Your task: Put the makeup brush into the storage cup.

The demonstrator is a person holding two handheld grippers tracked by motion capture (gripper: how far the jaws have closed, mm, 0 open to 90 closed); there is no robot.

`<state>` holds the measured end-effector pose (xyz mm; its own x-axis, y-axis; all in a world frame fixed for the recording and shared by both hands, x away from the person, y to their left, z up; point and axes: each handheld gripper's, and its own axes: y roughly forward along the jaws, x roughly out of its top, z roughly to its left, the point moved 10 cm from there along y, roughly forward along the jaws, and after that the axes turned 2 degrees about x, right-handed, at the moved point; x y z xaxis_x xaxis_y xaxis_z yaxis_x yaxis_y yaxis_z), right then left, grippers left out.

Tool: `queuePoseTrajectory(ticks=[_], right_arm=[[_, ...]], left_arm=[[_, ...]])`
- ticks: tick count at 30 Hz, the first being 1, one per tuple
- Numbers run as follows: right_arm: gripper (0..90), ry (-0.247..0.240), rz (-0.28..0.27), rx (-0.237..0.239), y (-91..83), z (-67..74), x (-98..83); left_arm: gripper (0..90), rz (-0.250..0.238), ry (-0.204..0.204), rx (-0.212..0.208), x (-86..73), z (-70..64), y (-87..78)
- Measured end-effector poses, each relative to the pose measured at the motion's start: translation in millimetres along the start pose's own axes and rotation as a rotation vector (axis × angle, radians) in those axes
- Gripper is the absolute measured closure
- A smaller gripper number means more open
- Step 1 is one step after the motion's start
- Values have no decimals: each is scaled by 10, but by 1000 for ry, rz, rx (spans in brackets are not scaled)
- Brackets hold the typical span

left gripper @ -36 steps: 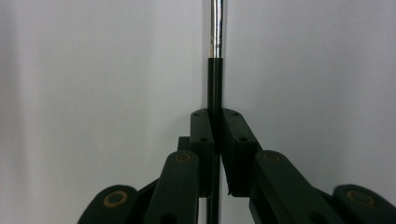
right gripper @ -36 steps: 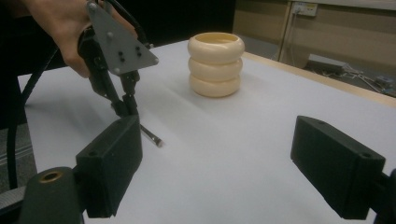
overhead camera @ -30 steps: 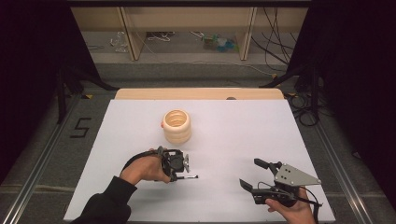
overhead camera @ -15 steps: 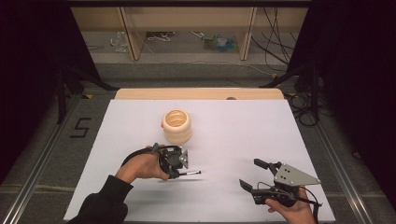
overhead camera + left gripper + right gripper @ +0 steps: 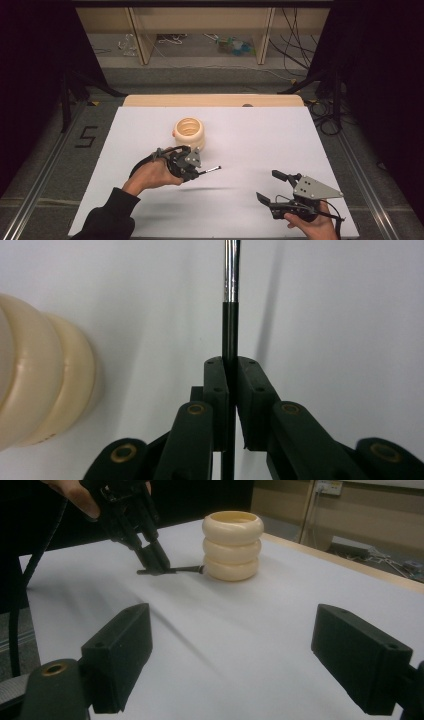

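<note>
**Left tool clamping a thin rod above the worktop, right tool waiting wide**

The near end of the rod [image 5: 229, 330] is running down between the jaws and off the bottom edge of the left gripper view, so its full length is hard to judge there; its far end is also being cut off at the top of that view. What kind of implement it is cannot be made out: it is showing a black shaft that is giving way to a bright metal section further out.

The left tool [image 5: 192, 165] is gripping that rod, its two black jaws pressing closed on the black shaft from either side. In the high view the rod [image 5: 210, 170] is sticking out of the jaws toward the right and slightly away from the person, its long axis lying nearly level, its tip hanging just above the white worktop [image 5: 260, 135] with a shadow beneath it.

The cream ringed holder [image 5: 189, 132], a stack of three rounded rings with an open top, is standing upright near the left tool, on its far side.

The right tool [image 5: 272, 187] is sitting near the front right of the worktop, well apart from the rod, its jaws spread wide with nothing between them.
</note>
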<state>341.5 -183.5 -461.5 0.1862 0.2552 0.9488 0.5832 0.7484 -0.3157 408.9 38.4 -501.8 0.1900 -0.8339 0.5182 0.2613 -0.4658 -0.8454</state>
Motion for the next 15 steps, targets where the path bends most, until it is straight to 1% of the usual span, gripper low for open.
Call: queuePoseTrajectory(ticks=[1,2,3,4,6,7,8,9,10,11,12,13,14,15], right_arm=[[176,0,-8,6,6,3,6],[176,2,-15,7,12,5,11],[175,0,-7,4,5,2,5],[175,-1,3,-2,-3,-2,-2],[175,-2,-1,-3,-1,-3,1],[175,-1,4,-3,-3,-3,-3],[175,0,-6,-8,3,-5,4],[176,0,-8,-5,5,-3,6],[175,1,-15,-1,11,1,11],[175,2,-10,-4,6,2,8],[175,1,-9,-3,5,2,7],[175,1,-10,-4,5,2,9],[175,0,-10,-7,5,-2,9],[175,1,-11,-3,4,3,10]], left_arm=[[834,-12,3,13,17,32,-14],[834,-37,-24,7,44,27,-17],[834,-60,-33,9,73,42,-33],[833,-70,-39,12,90,59,-56],[833,-94,-37,17,125,91,-102],[834,-117,-44,24,151,111,-117],[833,-130,-52,31,164,128,-134],[833,-167,-86,31,199,124,-130],[833,-153,-54,23,176,153,-154],[833,-188,-89,24,199,166,-158],[833,-196,-94,23,192,189,-170],[834,-226,-122,34,213,207,-172],[834,-238,-127,38,214,230,-190],[834,-271,-158,45,240,245,-203]])
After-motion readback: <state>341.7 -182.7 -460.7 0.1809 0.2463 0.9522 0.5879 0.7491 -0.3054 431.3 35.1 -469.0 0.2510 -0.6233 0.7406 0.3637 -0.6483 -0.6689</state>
